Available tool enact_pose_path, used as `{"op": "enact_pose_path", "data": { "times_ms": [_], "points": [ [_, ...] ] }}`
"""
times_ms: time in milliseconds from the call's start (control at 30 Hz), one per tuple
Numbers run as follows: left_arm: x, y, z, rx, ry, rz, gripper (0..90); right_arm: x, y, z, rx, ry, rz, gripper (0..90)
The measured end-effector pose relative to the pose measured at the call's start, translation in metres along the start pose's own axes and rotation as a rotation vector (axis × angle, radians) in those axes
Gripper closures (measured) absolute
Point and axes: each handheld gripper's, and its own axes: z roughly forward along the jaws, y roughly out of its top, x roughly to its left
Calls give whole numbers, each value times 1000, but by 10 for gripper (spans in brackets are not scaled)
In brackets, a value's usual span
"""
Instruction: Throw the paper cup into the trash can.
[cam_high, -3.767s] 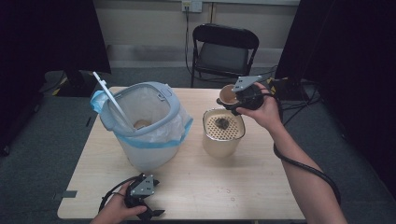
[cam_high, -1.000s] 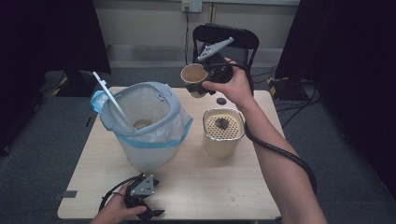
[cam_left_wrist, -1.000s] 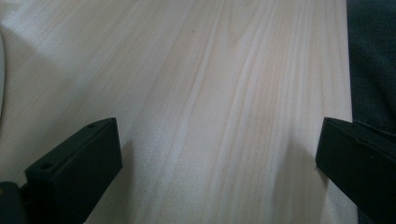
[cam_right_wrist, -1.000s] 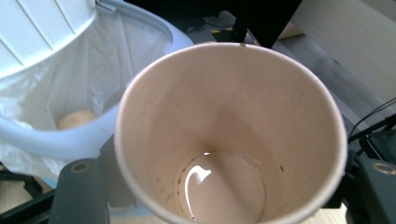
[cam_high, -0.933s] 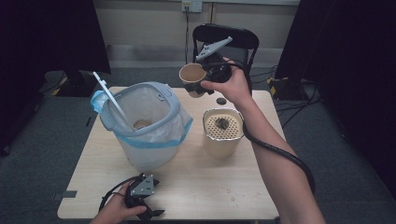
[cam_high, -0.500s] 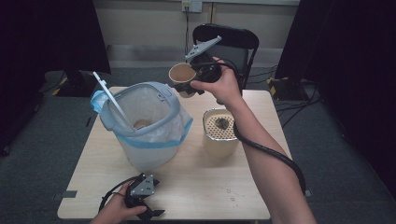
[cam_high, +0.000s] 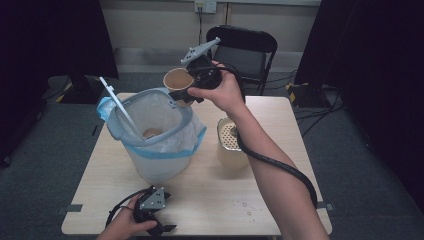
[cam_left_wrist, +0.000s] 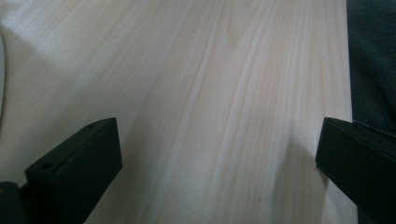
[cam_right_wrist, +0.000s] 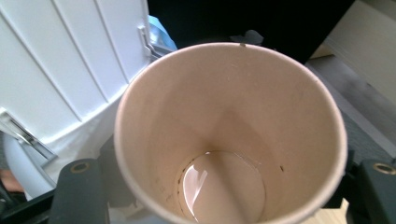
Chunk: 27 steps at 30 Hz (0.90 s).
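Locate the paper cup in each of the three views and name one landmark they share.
High view: paper cup upper centre, held by the right gripper above the bin's far rim.
Left gripper view: not in it.
Right gripper view: paper cup central, mouth toward camera.
Shared landmark: white bin.

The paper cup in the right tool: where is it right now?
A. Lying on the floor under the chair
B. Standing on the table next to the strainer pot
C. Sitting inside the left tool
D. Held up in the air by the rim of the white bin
D: the right tool grips the paper cup in the air, tipped on its side, at the rim of the white bin.
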Motion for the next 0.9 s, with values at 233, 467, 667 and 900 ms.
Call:
{"op": "enact_pose_path", "data": {
  "times_ms": [233, 467, 667, 900],
  "points": [
    [0, 0, 0, 3, 0, 1, 0, 7, 4, 11, -10, 26, -6, 275],
    [0, 0, 0, 3, 0, 1, 0, 16, 7, 24, -13, 64, -3, 274],
    [0, 0, 0, 3, 0, 0, 0, 19, 6, 33, -18, 80, 1, 272],
    [0, 0, 0, 0, -2, 0, 0, 18, 2, 37, -29, 99, 22, 270]
  ]
}}
